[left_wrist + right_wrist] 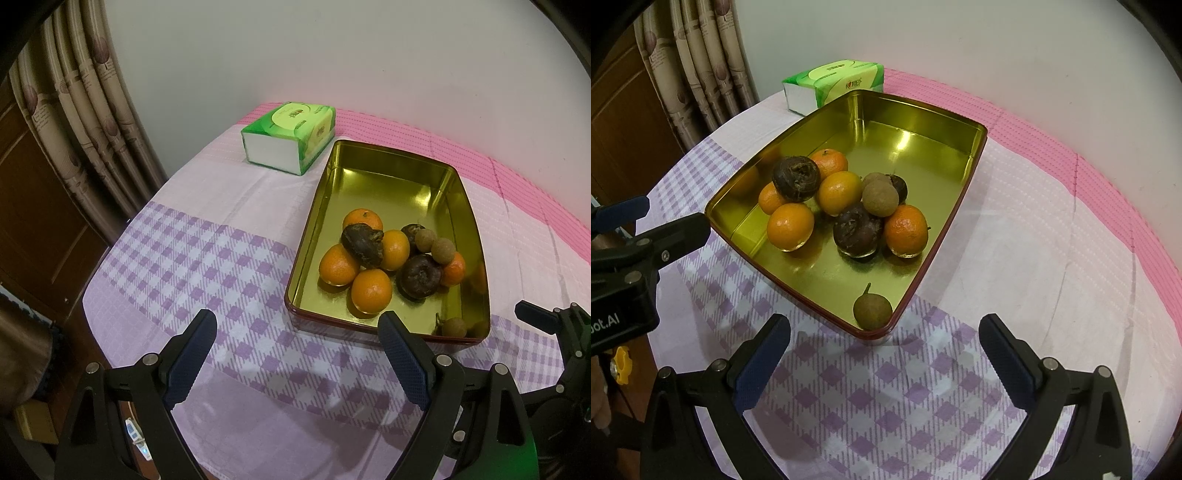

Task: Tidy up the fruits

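Observation:
A gold tin tray (369,177) (916,136) with a dark red rim sits on the checked cloth. It holds several oranges (371,290) (790,227), dark brown fruits (419,275) (857,230) and small tan longans (442,250) (880,198) in a pile. One longan (872,310) (453,327) lies alone in the near corner. My left gripper (299,328) is open and empty, just in front of the tray's near left edge. My right gripper (886,332) is open and empty, in front of the near corner.
A green tissue pack (291,136) (834,86) lies behind the tray near the wall. Curtains (85,110) and a wooden door hang at the left, past the table edge. The other gripper shows at the side of each view.

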Demonstrator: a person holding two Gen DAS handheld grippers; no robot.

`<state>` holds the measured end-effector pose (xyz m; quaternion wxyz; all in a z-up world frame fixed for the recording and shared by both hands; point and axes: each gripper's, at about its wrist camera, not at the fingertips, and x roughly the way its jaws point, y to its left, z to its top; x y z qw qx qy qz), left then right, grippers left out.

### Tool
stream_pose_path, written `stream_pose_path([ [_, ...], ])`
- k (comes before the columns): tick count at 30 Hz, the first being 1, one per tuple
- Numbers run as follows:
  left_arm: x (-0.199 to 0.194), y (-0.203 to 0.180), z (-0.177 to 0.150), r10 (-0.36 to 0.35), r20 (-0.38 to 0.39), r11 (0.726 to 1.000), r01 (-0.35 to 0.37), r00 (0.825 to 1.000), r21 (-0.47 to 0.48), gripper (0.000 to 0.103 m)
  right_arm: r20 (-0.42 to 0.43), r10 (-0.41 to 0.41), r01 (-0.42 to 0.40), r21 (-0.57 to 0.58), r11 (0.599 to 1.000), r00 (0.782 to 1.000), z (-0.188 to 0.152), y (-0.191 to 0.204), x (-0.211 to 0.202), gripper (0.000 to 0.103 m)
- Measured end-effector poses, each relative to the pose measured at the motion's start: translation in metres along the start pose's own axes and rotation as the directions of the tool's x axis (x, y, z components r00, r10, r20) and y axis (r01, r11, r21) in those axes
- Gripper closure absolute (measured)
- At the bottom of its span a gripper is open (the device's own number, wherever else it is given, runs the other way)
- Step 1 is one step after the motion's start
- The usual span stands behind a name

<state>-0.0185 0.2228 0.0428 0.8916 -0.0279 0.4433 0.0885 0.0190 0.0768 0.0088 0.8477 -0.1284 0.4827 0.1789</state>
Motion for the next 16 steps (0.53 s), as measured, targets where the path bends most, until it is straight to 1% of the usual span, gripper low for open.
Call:
stream_pose_path([
  [8, -0.0005, 0.001, -0.0013, 0.006, 0.002, 1.0, -0.006, 1.0, 0.002, 0.014, -0.002, -0.001, 0.001, 0.001, 1.0, 1.0, -0.001, -0.0002, 0.0006, 0.002],
  [16, 0.0018, 0.0016, 0.0011, -0.01, -0.007, 1.0, 0.01, 1.0, 0.002, 0.014, -0.001, 0.008, -0.008, 0.003, 1.0, 1.0, -0.0007, -0.0004, 0.0006, 0.002],
])
